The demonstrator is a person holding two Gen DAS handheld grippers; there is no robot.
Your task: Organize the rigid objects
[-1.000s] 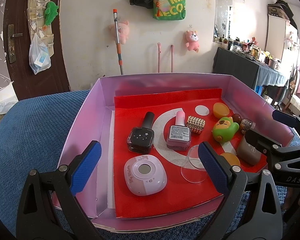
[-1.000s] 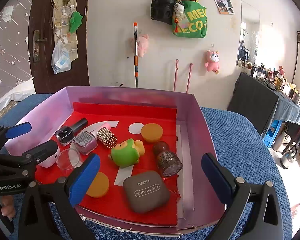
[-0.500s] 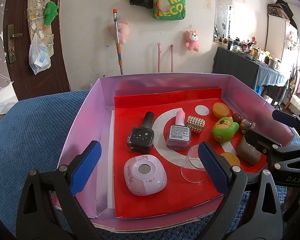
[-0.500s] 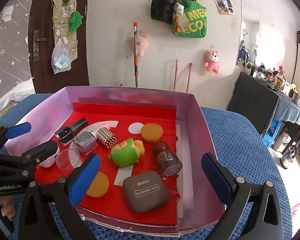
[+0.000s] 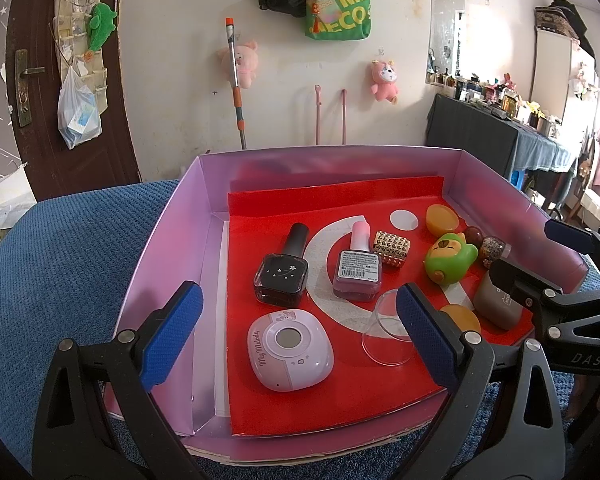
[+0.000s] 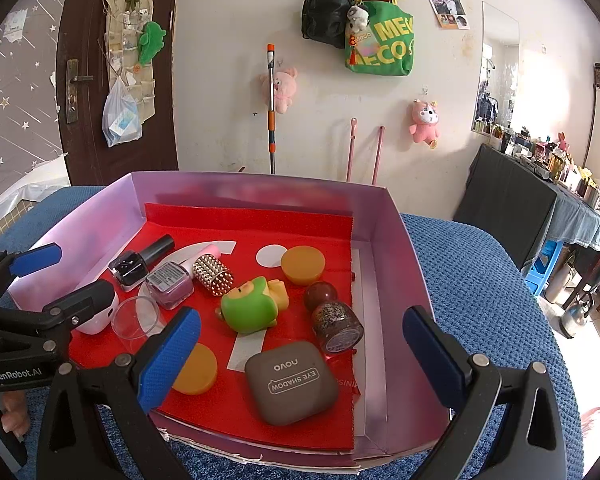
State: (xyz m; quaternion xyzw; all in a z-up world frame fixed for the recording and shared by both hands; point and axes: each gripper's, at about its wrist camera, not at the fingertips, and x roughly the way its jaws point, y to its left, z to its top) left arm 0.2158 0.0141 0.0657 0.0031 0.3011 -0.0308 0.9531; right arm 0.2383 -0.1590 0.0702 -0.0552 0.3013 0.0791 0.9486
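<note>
A purple box [image 5: 164, 240] [image 6: 396, 240] with a red floor holds small items. In the left wrist view: a pink compact [image 5: 290, 350], a black nail polish [image 5: 282, 276], a mauve nail polish [image 5: 358, 270], a clear cup [image 5: 386, 334], a studded gold piece [image 5: 392, 248], a green toy [image 5: 450, 258]. In the right wrist view: a grey eye-shadow case [image 6: 292, 382], a glitter jar [image 6: 336, 322], orange discs [image 6: 302, 264] [image 6: 194, 368], the green toy [image 6: 250, 308]. My left gripper [image 5: 296, 336] is open above the compact. My right gripper [image 6: 300, 354] is open above the eye-shadow case.
The box sits on a blue textured cloth [image 5: 60, 260] [image 6: 480, 280]. A white wall with hung bags and plush toys stands behind. A brown door [image 5: 40, 80] is at the left. A dark cluttered table [image 6: 540, 208] is at the right.
</note>
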